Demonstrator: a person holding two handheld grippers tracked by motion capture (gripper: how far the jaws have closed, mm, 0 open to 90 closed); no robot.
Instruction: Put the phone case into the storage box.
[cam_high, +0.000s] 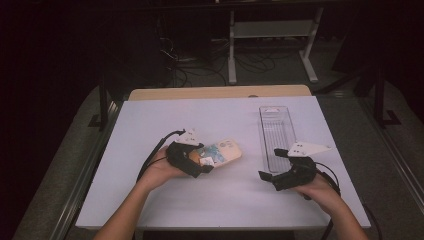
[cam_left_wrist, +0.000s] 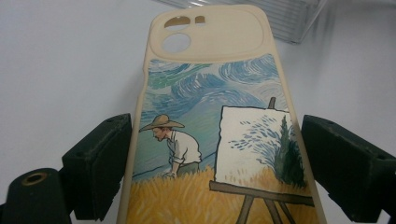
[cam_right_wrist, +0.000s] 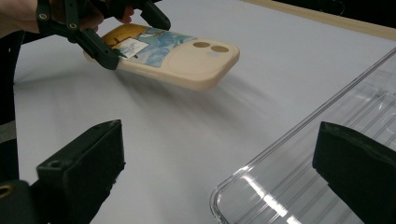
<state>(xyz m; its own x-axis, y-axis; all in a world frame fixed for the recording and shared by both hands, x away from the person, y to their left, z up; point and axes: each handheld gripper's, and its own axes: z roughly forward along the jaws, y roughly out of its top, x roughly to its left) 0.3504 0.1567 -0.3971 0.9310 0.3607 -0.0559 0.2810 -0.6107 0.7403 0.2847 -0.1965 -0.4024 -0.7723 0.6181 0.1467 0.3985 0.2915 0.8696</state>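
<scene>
- While the left gripper (cam_high: 199, 162) is clamped on the phone case (cam_high: 222, 152), with one jaw pressed against each long edge, you are in the carry step: in the right gripper view the case hangs clear of the white counter (cam_high: 220, 200), its shadow lying beneath it.
- The case is printed side up, its camera end pointing away from your left hand (cam_high: 159, 169) and toward the clear plastic tray (cam_high: 276, 131).
- The grip sits at the end opposite the camera cut-outs, so most of the case overhangs unsupported.
- The right gripper (cam_high: 272, 167) rests on the counter just beside the near end of the tray, its jaws standing apart with nothing between them.
- The tray lies lengthwise to your right, empty, well apart from the case.
- The likely next move is to carry the case across to the tray. This calls for turning it so its long side runs with the tray's length, then lowering it level between the walls.
- If the tray slides, steady its near rim with the right gripper.
</scene>
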